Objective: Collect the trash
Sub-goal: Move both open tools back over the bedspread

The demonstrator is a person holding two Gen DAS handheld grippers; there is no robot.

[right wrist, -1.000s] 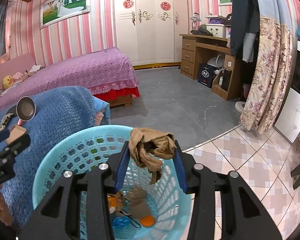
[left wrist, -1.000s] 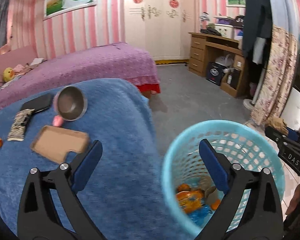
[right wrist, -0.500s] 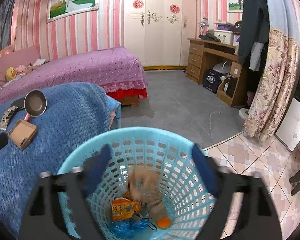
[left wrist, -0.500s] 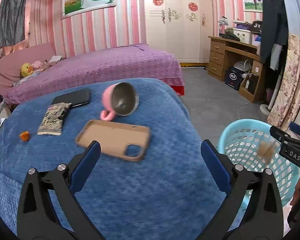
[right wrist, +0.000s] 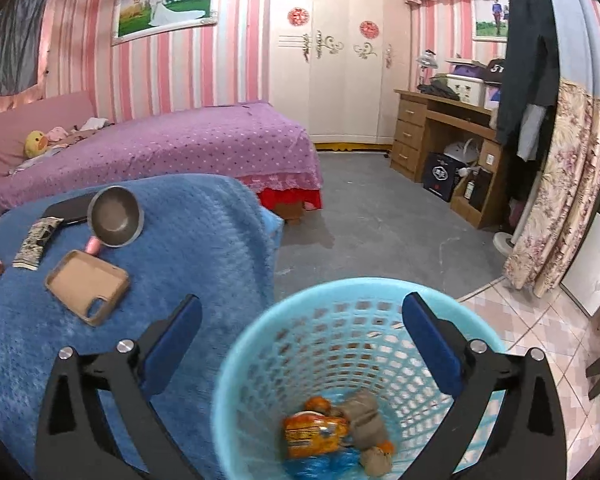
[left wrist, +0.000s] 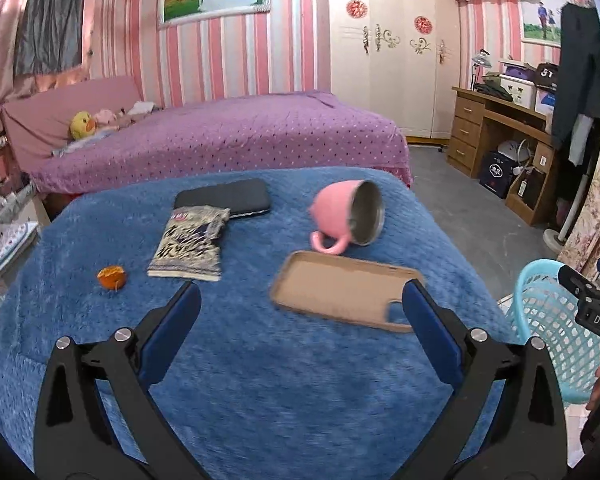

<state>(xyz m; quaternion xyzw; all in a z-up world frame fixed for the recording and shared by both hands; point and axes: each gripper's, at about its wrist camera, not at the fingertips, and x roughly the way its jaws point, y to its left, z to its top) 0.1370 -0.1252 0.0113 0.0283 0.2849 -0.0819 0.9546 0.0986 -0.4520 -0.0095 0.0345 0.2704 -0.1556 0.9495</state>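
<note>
The right gripper was held above the pale blue latticed plastic waste basket, its blue-padded jaws opening to their widest with nothing between them; a crumpled brown wad of paper was seen lying at the basket's bottom beside an orange snack wrapper and some blue plastic. The left gripper was poised over the blue fleece blanket, its jaws spread wide and grasping nothing. Two likely pieces of trash were left on that blanket: a flattened black-and-white printed snack packet, whose far end rested against a black phone, and a small orange scrap of peel just to its left. A pink mug with a steel lining, tipped on its side, and a tan phone case lay nearby and were judged to be belongings, not rubbish. The step in hand was judged to be the left gripper's reach for the next item. It would be done well if the packet were approached from its near edge, one finger slid low against the pile so that the thin foil was pinched, not pushed, and if the phone beneath its far end were left undisturbed. The peel, being small, would need the fingertips centred over it before closing.
</note>
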